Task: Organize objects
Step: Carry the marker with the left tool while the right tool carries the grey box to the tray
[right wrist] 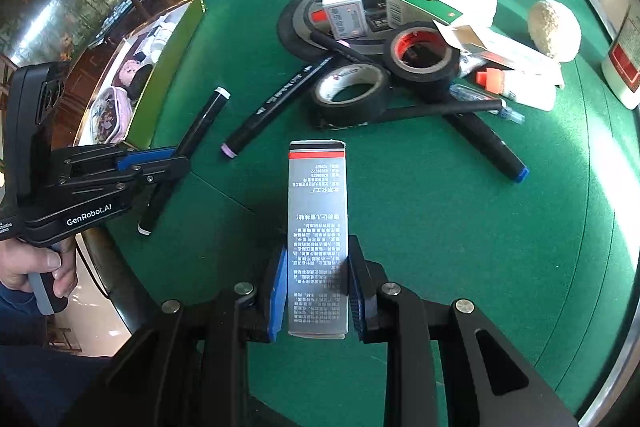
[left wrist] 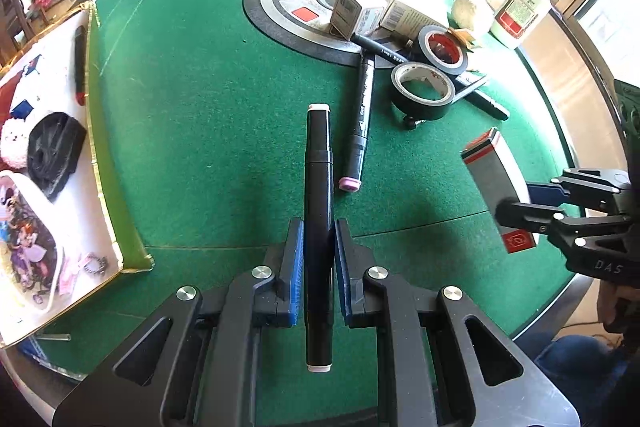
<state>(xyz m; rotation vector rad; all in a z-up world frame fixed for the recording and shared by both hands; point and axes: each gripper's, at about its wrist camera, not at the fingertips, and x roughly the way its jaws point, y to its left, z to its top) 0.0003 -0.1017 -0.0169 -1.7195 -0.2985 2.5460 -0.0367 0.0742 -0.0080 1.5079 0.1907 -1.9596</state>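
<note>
**Marker and box both held over the green table**

The black marker (left wrist: 318,227) is clamped lengthwise between the pads of the left gripper (left wrist: 316,259), raised above the green felt table (left wrist: 192,115). Off to the side, the right gripper (right wrist: 318,291) has its jaws closed on a grey carton (right wrist: 318,227) with a red band. Beyond them lie a pink-tipped marker (left wrist: 360,123), two rolls of black tape (left wrist: 424,91), small boxes and a white bottle (left wrist: 520,11). A tray (left wrist: 94,147) stands at the table's left edge.

Both grippers (left wrist: 316,259) (right wrist: 318,291) clamped, tilted downward
</note>
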